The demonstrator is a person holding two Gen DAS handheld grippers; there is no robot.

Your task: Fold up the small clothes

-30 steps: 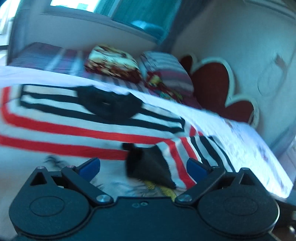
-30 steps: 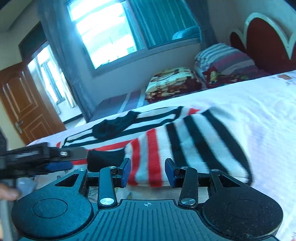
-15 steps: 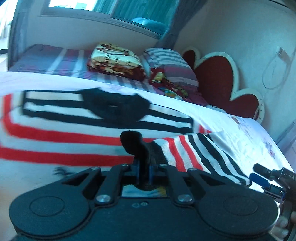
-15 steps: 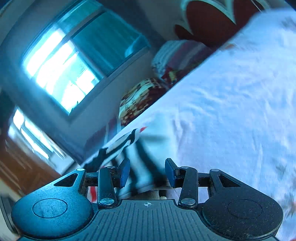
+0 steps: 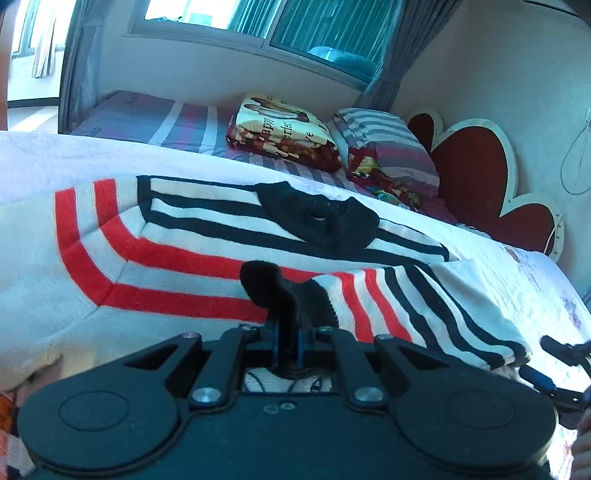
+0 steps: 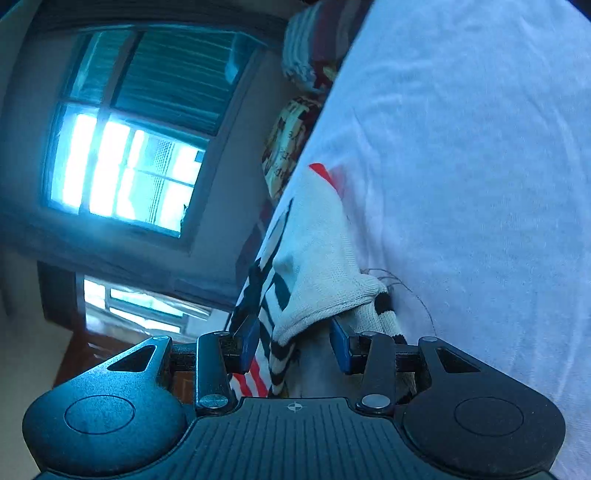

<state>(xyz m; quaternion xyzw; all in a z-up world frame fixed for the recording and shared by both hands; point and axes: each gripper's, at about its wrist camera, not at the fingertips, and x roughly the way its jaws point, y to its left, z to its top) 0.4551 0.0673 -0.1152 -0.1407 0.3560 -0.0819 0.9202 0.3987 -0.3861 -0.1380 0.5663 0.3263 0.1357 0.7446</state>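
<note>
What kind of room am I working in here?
Most likely a bedroom: the striped sweater lies on a white-sheeted bed with a heart-shaped headboard, pillows stacked near it, and a curtained window behind.

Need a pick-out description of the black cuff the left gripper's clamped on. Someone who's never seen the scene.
Start at the white bed sheet and find the striped sweater spread across it, with red, black and white bands. Its near sleeve lies folded over the body, ending in the black cuff that sticks up from the shut left gripper. Unlike the sweater's black collar, farther back and lying flat, the cuff stands pinched upright.
</note>
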